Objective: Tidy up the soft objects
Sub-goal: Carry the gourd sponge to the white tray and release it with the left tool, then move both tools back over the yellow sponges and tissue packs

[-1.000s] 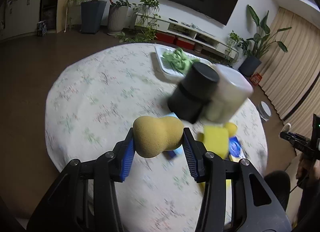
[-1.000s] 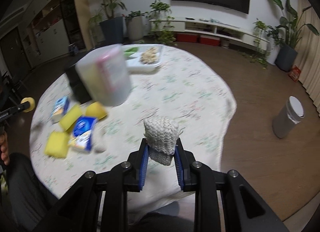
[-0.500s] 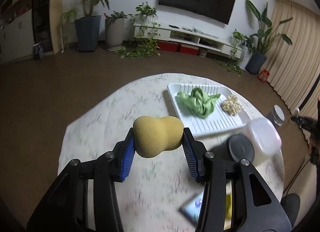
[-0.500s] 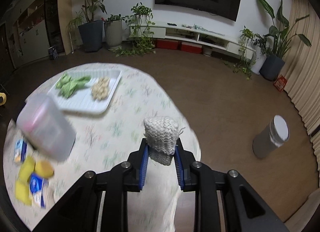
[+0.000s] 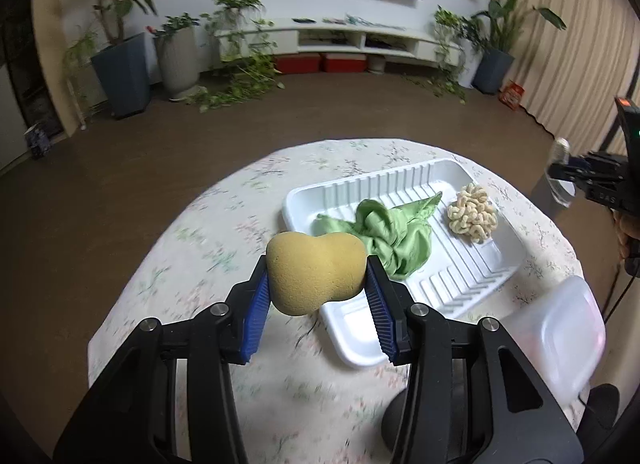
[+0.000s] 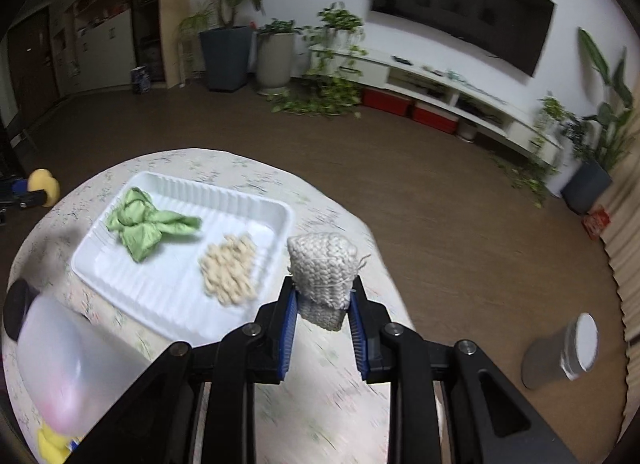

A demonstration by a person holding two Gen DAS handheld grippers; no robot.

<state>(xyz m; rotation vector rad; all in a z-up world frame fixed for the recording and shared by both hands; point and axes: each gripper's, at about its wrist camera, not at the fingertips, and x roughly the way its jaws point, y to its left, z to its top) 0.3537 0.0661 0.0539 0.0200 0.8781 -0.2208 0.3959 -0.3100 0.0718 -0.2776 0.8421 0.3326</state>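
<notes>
My left gripper [image 5: 317, 276] is shut on a tan peanut-shaped sponge [image 5: 316, 272], held above the table at the near left corner of a white ribbed tray [image 5: 472, 280]. The tray holds a green cloth [image 5: 384, 232] and a cream knitted scrubber [image 5: 472, 217]. My right gripper [image 6: 323, 298] is shut on a white knitted pouch [image 6: 322, 272], held just right of the same tray [image 6: 160, 292], where the green cloth [image 6: 148, 229] and cream scrubber [image 6: 230, 270] lie. The left gripper with its sponge shows at the far left of the right wrist view [image 6: 42, 185].
A translucent lidded jar [image 5: 556, 340] stands near the tray on the round floral tablecloth [image 5: 208, 248]; it also shows in the right wrist view [image 6: 68, 364] beside a black container [image 6: 14, 312]. Yellow sponges [image 6: 52, 444] lie at the table's near edge. A silver bin [image 6: 564, 352] stands on the floor.
Both grippers have swung from the table's near side toward the tray, still holding their objects. The tray now sits close in front of both; the jar has dropped to the edge of view.
</notes>
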